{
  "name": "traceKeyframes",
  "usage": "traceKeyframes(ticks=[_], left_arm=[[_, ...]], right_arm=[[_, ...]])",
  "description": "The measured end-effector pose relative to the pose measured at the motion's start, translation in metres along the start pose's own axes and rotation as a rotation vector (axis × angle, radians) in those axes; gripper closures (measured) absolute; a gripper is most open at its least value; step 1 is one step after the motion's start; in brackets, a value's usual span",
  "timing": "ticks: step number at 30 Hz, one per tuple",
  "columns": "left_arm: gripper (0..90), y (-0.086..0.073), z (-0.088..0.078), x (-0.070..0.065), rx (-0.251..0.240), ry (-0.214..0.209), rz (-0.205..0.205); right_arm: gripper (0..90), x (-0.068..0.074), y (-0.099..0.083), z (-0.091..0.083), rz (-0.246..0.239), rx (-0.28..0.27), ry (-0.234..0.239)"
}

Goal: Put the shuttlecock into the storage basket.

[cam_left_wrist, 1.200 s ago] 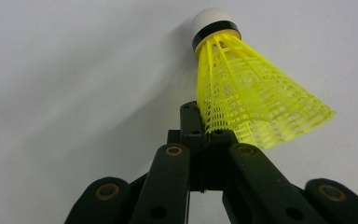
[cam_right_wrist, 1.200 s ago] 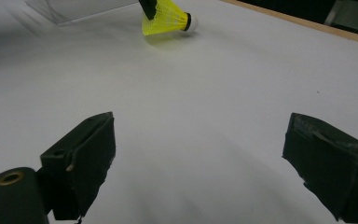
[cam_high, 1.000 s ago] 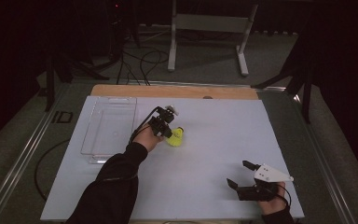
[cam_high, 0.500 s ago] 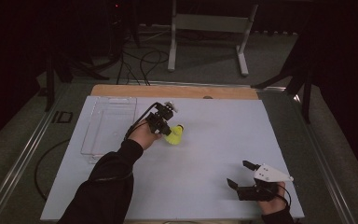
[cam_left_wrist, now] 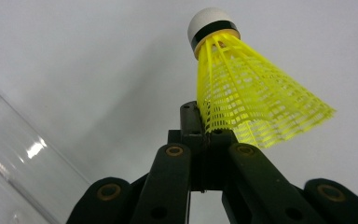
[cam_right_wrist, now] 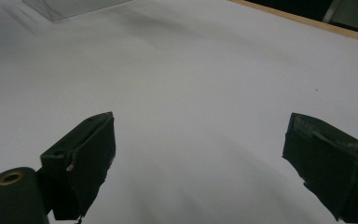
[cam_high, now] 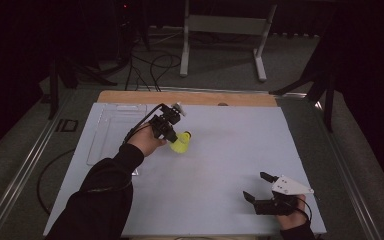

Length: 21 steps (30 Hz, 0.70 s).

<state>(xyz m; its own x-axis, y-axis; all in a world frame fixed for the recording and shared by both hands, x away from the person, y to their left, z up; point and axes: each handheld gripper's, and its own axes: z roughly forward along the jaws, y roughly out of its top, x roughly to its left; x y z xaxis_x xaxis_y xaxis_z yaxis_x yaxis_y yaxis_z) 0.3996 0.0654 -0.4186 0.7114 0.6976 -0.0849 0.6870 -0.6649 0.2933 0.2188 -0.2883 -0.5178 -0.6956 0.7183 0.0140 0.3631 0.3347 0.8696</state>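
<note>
Shuttlecock (cam_left_wrist: 251,100) pinched by its yellow skirt rim in the left gripper (cam_high: 172,134), jaws pressed together on it, held above the white table (cam_high: 230,150); long axis runs forward from the jaw tips, cork end leading. Clear plastic bin (cam_high: 111,131) lies just to that gripper's left, nearest this hand. Right gripper (cam_high: 256,186) rests well apart, jaws spread, holding nothing.

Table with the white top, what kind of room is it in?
Probably a workshop or test lab, not a home. The table stands in a dark room, cables trail over the floor behind it, a metal stand sits beyond, and hand-held grippers work on it.
</note>
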Motion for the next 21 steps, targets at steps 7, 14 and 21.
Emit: traceKeyframes(ticks=[7, 14, 21], left_arm=[[90.0, -0.006, -0.014, 0.008, 0.006, 0.013, -0.012], [90.0, -0.014, -0.024, 0.017, 0.015, 0.007, -0.022], [90.0, -0.022, -0.037, 0.027, 0.012, 0.024, -0.041]], right_arm=[[9.6, 0.0, 0.0, 0.0, 0.001, 0.001, -0.002], [9.6, 0.0, 0.0, 0.0, 0.001, 0.001, -0.007], [9.6, 0.0, 0.0, 0.0, 0.001, 0.002, -0.007]])
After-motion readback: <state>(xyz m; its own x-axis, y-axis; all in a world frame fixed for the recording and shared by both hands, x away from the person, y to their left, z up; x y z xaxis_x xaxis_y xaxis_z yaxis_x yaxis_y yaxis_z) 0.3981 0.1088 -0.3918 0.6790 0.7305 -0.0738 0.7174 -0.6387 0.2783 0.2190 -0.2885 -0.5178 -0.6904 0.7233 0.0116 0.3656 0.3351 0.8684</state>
